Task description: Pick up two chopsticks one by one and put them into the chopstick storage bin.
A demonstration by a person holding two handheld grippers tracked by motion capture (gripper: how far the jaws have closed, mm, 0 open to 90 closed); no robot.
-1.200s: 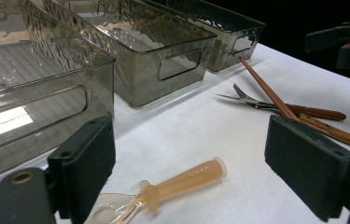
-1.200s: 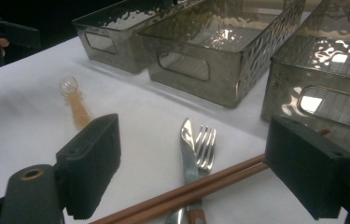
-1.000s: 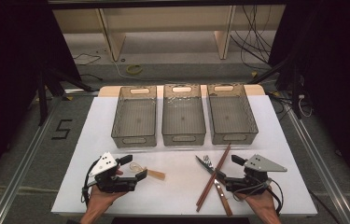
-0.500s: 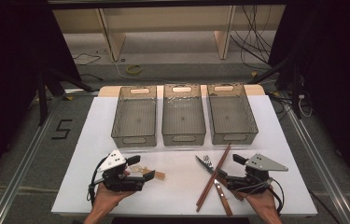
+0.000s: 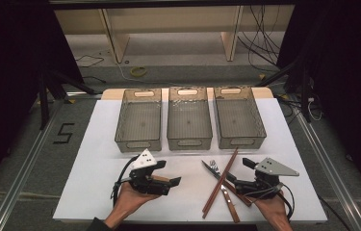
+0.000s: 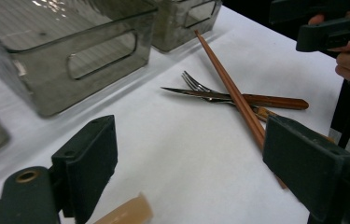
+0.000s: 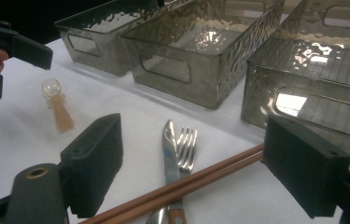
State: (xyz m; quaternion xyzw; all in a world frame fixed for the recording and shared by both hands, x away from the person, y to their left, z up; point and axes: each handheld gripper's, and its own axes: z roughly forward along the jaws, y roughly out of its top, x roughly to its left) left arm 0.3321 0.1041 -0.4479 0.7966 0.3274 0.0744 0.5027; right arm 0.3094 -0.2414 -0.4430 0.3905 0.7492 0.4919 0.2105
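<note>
Spoon (image 7: 56,105) bowl seemingly visible from right claw (image 7: 191,172) view.

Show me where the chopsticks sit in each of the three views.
High view: chopsticks lie diagonally, right of centre, on the near part of the table.
Left gripper view: chopsticks run from upper middle down towards the right jaw.
Right gripper view: chopsticks slant across the bottom, between the jaws.
Shared landmark: the knife crossed under them.
</note>
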